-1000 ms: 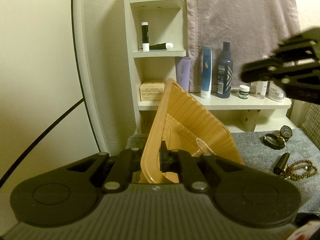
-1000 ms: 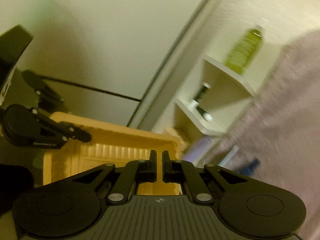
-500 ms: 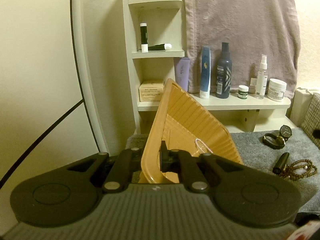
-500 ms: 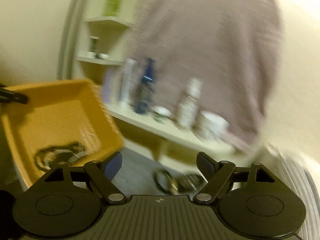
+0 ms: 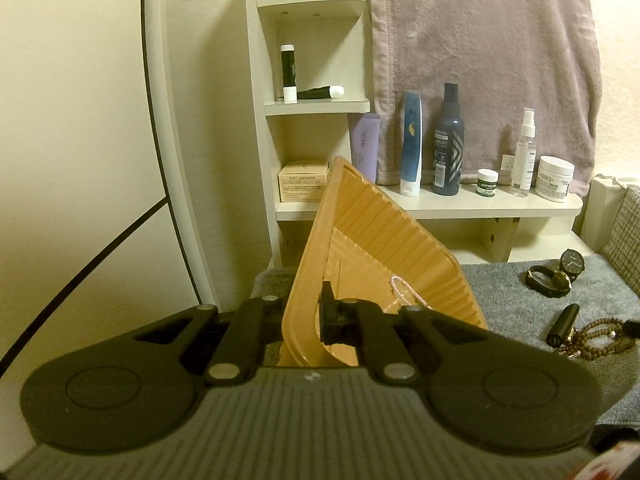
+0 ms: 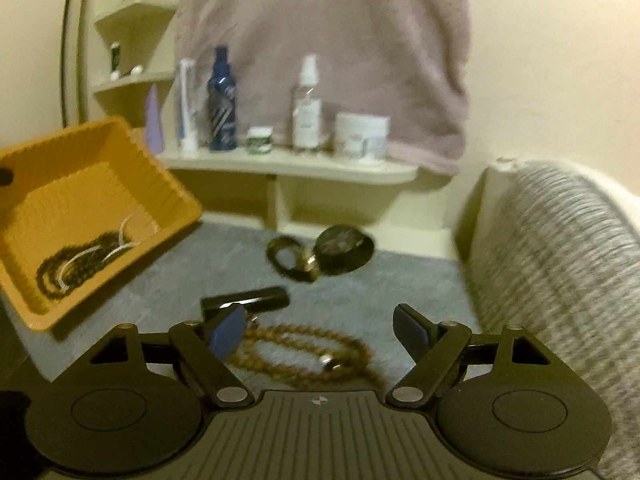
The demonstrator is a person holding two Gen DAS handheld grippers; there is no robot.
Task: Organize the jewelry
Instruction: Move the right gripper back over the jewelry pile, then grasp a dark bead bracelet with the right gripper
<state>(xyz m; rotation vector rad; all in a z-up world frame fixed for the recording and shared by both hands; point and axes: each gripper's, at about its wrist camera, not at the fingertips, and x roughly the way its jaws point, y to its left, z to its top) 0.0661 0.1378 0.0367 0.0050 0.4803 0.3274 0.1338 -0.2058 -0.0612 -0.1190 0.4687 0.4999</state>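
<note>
My left gripper [image 5: 304, 316] is shut on the near rim of an orange ribbed tray [image 5: 380, 240] and holds it tilted above the grey mat [image 5: 500, 292]. A thin pale chain [image 5: 404, 292] lies inside. In the right wrist view the tray [image 6: 160, 184] sits at the left with a dark bead string [image 6: 80, 260] and a pale chain in it. My right gripper [image 6: 320, 330] stands open just above a brown bead string [image 6: 352, 348] on the mat, its pads clear of the beads. A black tube [image 6: 248, 298], a black bracelet [image 6: 286, 258] and a watch [image 6: 344, 248] lie beyond.
A white shelf [image 6: 288, 166] with bottles and jars runs along the back under a hanging mauve towel [image 6: 320, 40]. A grey woven cushion [image 6: 560, 260] borders the mat on the right. A tall corner shelf [image 5: 316, 104] and a curved mirror frame stand at the left.
My right gripper swung from over the tray to the right and down to the mat, rolled upright, and its jaws went from shut to open. The left gripper and tray stayed put.
</note>
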